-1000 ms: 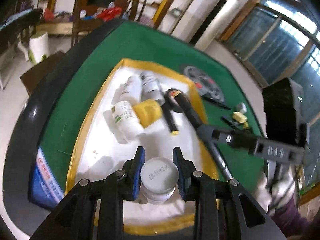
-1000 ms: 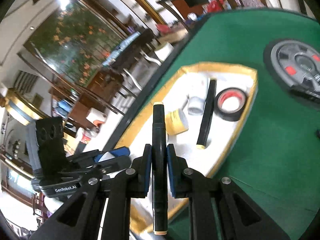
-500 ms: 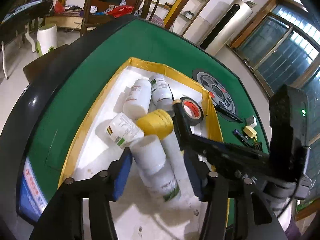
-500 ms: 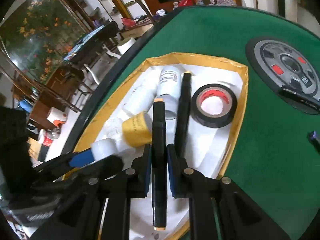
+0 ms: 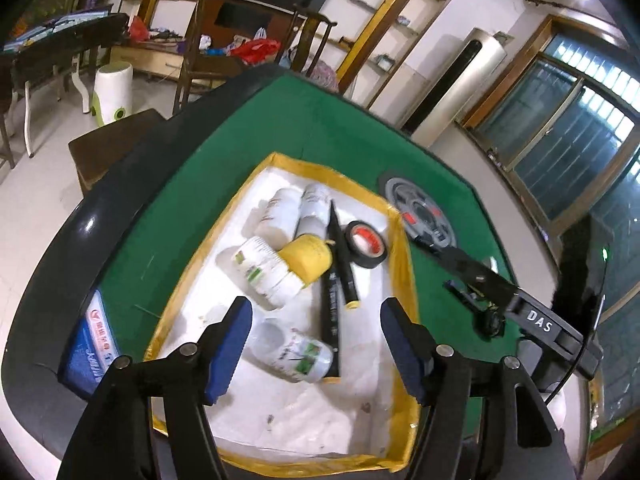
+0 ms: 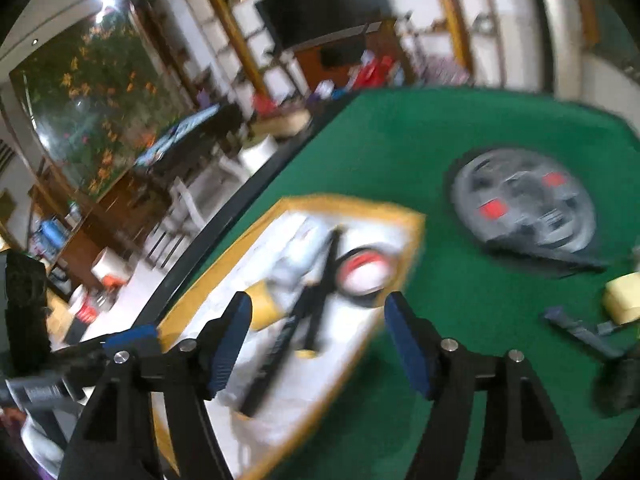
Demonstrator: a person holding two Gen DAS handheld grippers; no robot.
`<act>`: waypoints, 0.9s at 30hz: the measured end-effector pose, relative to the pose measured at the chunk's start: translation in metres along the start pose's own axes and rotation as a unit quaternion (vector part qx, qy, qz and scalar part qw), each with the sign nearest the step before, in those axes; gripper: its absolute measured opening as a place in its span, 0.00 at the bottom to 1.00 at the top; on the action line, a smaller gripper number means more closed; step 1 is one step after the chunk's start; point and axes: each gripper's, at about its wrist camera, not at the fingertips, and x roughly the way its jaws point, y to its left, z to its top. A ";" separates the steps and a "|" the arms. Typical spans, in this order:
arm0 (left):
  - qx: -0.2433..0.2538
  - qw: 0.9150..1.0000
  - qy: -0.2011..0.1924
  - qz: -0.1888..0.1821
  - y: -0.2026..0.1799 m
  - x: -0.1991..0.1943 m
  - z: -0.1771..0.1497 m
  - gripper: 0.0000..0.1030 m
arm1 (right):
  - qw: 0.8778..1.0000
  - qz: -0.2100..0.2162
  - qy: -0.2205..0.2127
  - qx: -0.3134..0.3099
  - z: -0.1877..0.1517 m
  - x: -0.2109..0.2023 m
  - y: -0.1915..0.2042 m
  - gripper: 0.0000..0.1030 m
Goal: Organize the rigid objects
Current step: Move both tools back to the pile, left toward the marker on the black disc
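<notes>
In the tray (image 5: 402,264) on the green tabletop (image 5: 224,168), both drops have just landed: a second ago the left gripper (image 5: 316,344) was clamped on a white bottle (image 5: 294,354) and the right gripper (image 6: 318,336) on a black marker (image 5: 330,304), and now both sets of jaws are wide open and empty. The bottle lies on its side just ahead of the left jaws, and the marker rests against the other marker (image 5: 342,258), next to the tape (image 5: 366,244) and yellow roll (image 5: 306,258). I'd guess next up is the loose stuff outside the tray, like the yellow block (image 6: 622,298) by the grey disc (image 6: 524,200), though the right view is pretty blurry.
</notes>
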 end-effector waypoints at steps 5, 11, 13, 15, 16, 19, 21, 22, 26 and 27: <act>0.030 0.999 -0.006 -0.025 -0.031 0.003 -0.003 0.68 | 0.988 -0.105 -0.108 -0.022 -0.007 -0.072 -0.041 0.78; 0.092 0.994 0.024 -0.060 -0.094 0.025 -0.012 0.68 | 0.961 -0.198 -0.193 0.002 -0.012 -0.128 -0.111 1.00; 0.104 0.991 0.039 -0.069 -0.112 0.035 -0.016 0.68 | 0.966 -0.201 -0.161 0.040 -0.007 -0.125 -0.154 1.00; 0.122 0.988 0.056 -0.076 -0.135 0.051 -0.022 0.68 | 0.966 -0.200 -0.138 0.086 -0.008 -0.120 -0.192 1.00; 0.130 0.987 0.061 -0.075 -0.143 0.056 -0.024 0.68 | 0.964 -0.204 -0.136 0.099 -0.009 -0.117 -0.206 1.00; 0.163 0.981 0.078 -0.069 -0.173 0.078 -0.032 0.68 | 0.958 -0.217 -0.135 0.132 -0.017 -0.112 -0.244 1.00; 0.201 0.974 0.081 -0.059 -0.196 0.094 -0.034 0.68 | 0.954 -0.215 -0.143 0.149 -0.025 -0.113 -0.258 1.00; 0.223 0.970 0.082 -0.051 -0.209 0.103 -0.034 0.68 | 0.953 -0.212 -0.142 0.165 -0.029 -0.113 -0.267 1.00; 0.278 0.956 0.090 -0.032 -0.244 0.144 -0.016 0.68 | 0.950 -0.166 -0.150 0.217 -0.036 -0.118 -0.289 1.00; 0.288 0.953 0.087 -0.021 -0.249 0.154 -0.011 0.68 | 0.950 -0.162 -0.151 0.220 -0.036 -0.118 -0.290 1.00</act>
